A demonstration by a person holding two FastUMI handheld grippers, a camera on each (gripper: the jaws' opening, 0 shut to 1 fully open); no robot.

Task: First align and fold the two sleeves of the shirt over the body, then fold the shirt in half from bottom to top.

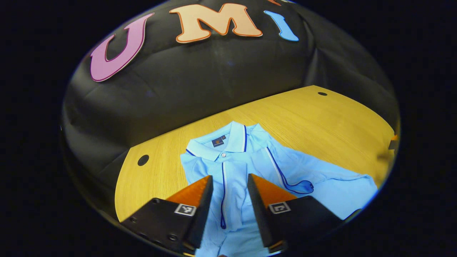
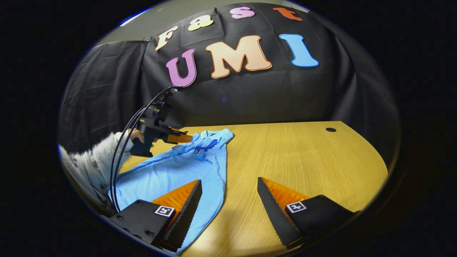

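Observation:
A light blue polo shirt (image 1: 235, 167) with dark piping lies flat on the wooden table (image 1: 321, 121), collar toward the far wall. Both sleeves look folded inward over the body, their piped edges near the placket. My left gripper (image 1: 229, 177) hangs open above the shirt's chest, with nothing between its fingers. In the right gripper view the shirt (image 2: 178, 171) stretches along the left side. My right gripper (image 2: 229, 181) is open low over the shirt's side edge, one finger above cloth and the other above bare table (image 2: 303, 157). Farther off, the left gripper (image 2: 188, 137) hovers above the collar end.
A hand in a fuzzy white sleeve (image 2: 91, 162) holds the left gripper, with black cables (image 2: 123, 142) looping from it. The table has round holes (image 1: 143, 160) (image 2: 331, 129) near its corners. The black cloth wall stands right behind the table's far edge.

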